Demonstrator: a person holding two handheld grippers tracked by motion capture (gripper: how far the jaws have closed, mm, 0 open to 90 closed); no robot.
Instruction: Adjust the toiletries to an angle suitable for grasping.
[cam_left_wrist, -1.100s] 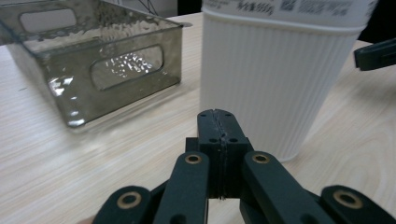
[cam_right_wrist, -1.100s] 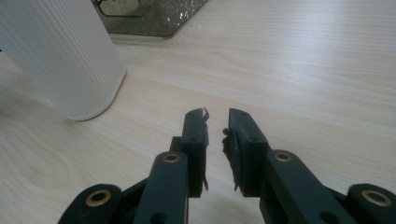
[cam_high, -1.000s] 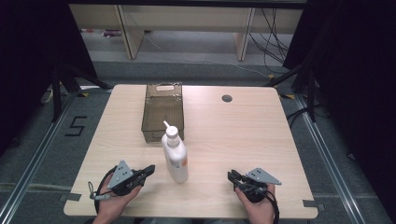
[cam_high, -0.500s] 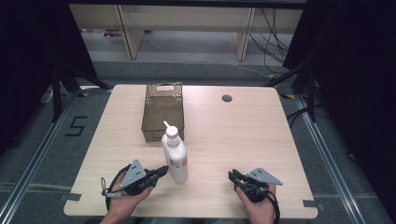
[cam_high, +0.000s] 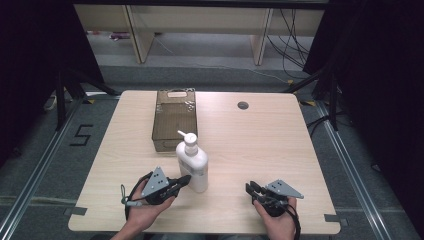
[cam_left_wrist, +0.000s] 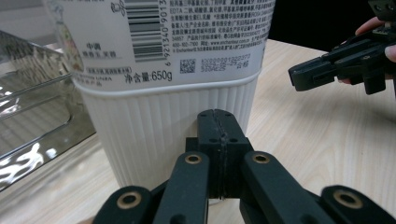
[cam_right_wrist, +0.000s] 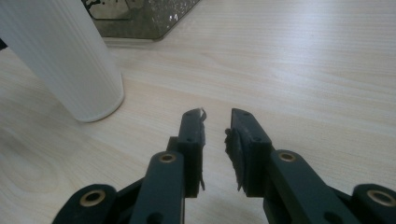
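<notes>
A white pump bottle (cam_high: 192, 162) stands upright on the bench (cam_high: 250, 145), near the middle of the front half and just in front of a smoke-tinted clear box (cam_high: 174, 119) that lies toward the rear edge, left of centre. In the left gripper view the bottle's ribbed lower body and printed label (cam_left_wrist: 154, 56) occupy the near field, with the box's wall at the left.

The left tool (cam_high: 184, 180) is held near the front edge, left of centre, pointing right at the bottle's base. Its jaws are pressed fully together with nothing between them; the tips (cam_left_wrist: 218, 122) sit at the ribbed wall of the bottle, touching or very nearly so; which of the two cannot be told.

The right tool (cam_high: 251, 189) is held near the front edge, right of centre, well apart from the bottle and pointing left toward it. Its jaws stand slightly parted with a narrow gap (cam_right_wrist: 216, 122) and grip nothing; bare bench surface lies under and ahead of them. A person's hand grips each tool from the front edge.

A round cable port (cam_high: 243, 105) sits toward the rear edge, right of centre.
</notes>
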